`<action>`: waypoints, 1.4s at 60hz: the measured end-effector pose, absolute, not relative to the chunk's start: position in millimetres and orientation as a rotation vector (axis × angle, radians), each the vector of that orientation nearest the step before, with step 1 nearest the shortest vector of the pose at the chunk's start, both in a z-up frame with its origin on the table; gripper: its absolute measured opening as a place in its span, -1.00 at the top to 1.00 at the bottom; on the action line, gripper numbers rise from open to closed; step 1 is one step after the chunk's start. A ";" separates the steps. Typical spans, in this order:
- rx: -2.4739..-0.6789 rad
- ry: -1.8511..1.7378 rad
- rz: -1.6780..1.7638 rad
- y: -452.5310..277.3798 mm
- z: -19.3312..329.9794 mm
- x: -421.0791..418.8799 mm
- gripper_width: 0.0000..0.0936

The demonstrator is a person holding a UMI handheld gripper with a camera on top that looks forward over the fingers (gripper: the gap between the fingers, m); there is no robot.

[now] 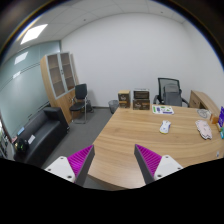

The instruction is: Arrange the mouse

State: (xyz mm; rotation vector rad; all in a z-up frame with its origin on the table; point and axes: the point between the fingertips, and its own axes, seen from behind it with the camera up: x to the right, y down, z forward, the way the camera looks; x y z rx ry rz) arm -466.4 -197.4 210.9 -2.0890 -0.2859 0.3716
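A small white mouse (165, 127) lies on the far right part of the wooden table (130, 135), well beyond my fingers. My gripper (112, 160) hovers over the table's near end, open and empty, with bare wood showing between the two purple pads (82, 157). The mouse is ahead and to the right of the right finger (152, 158).
Papers and small items (205, 129) lie at the table's far right. A blue-green object (162, 109) sits at the table's far edge. An office chair (171, 92) stands behind the table, another chair (81, 99) by a shelf (58, 75). A black sofa (35, 135) is at left.
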 end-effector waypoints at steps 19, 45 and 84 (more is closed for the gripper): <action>-2.100 -0.159 0.198 -102.1 149.5 -382.7 -0.78; -2.171 -0.093 0.217 89.9 33.1 -271.1 -0.78; -2.218 -0.181 0.173 192.8 -9.7 -272.4 0.02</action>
